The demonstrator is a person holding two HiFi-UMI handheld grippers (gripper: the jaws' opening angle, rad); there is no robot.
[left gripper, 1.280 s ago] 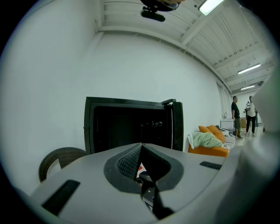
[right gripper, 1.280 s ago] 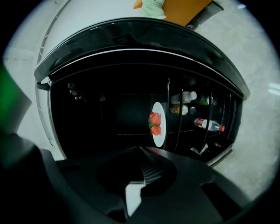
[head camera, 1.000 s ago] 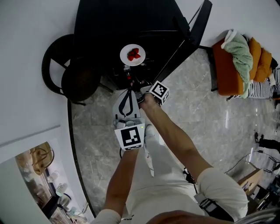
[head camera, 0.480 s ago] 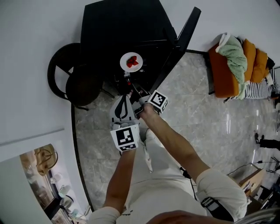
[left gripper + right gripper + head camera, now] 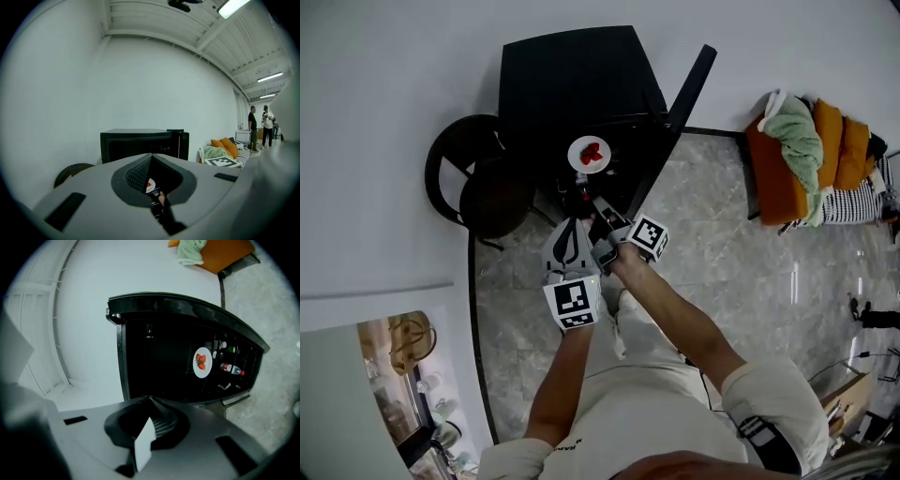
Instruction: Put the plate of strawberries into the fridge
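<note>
1. Far left, a round dark chair stands beside the fridge, clear of the action.
2. The left tool has its jaws pressed together with nothing between them. It hangs low in front of the fridge, and I'd judge it idle.
3. Centre stage is the black fridge. The plate of strawberries sits inside on a shelf, well apart from both tools, so the placing looks done.
4. The right tool is closed and empty too, just beside the left one and aimed at the open compartment.
5. The door hangs wide open to the right. Closing it is probably what's left, and the right tool is the nearer one for that.
6. Far right, an orange sofa with a green blanket stands well apart.
</note>
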